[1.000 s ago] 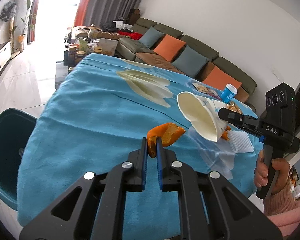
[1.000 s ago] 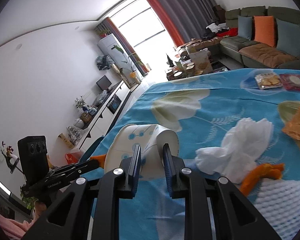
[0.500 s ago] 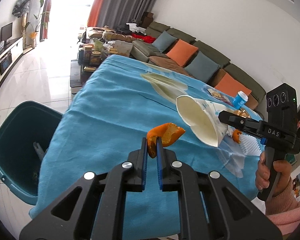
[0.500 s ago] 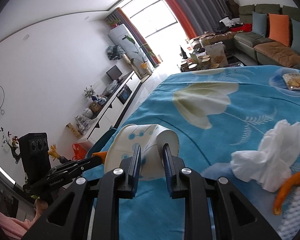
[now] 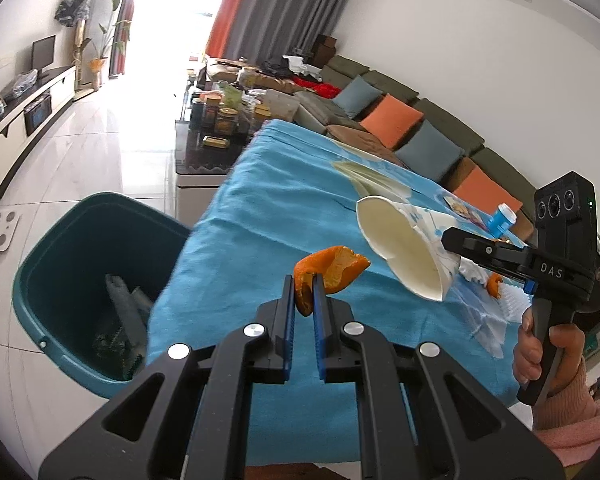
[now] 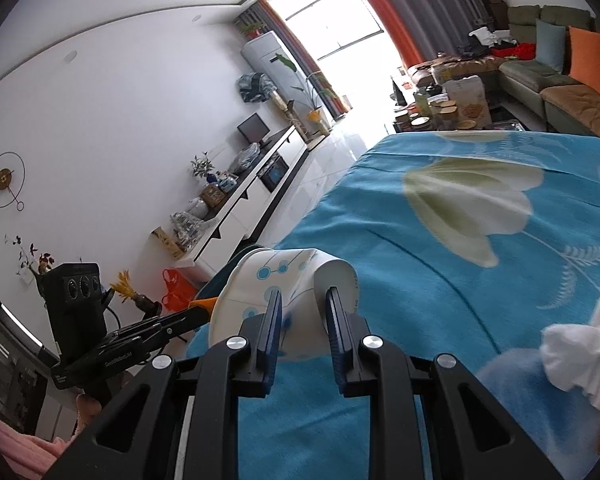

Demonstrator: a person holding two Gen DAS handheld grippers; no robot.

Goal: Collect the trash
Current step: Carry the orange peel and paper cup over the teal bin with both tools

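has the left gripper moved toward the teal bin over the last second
Yes. The left gripper, shut on the orange peel, has swung toward the teal bin: the bin's inside now shows beside the blue tablecloth.

Sofa [image 5: 432, 128] with cushions, TV cabinet [image 6: 256, 184], wall clock [image 6: 5, 179].

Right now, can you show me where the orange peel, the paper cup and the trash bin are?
orange peel [image 5: 332, 270]: left wrist view, on its curled pale inside.
paper cup [image 5: 396, 248]: left wrist view, on its white inner wall.
trash bin [image 5: 66, 236]: left wrist view, on its teal inner wall.
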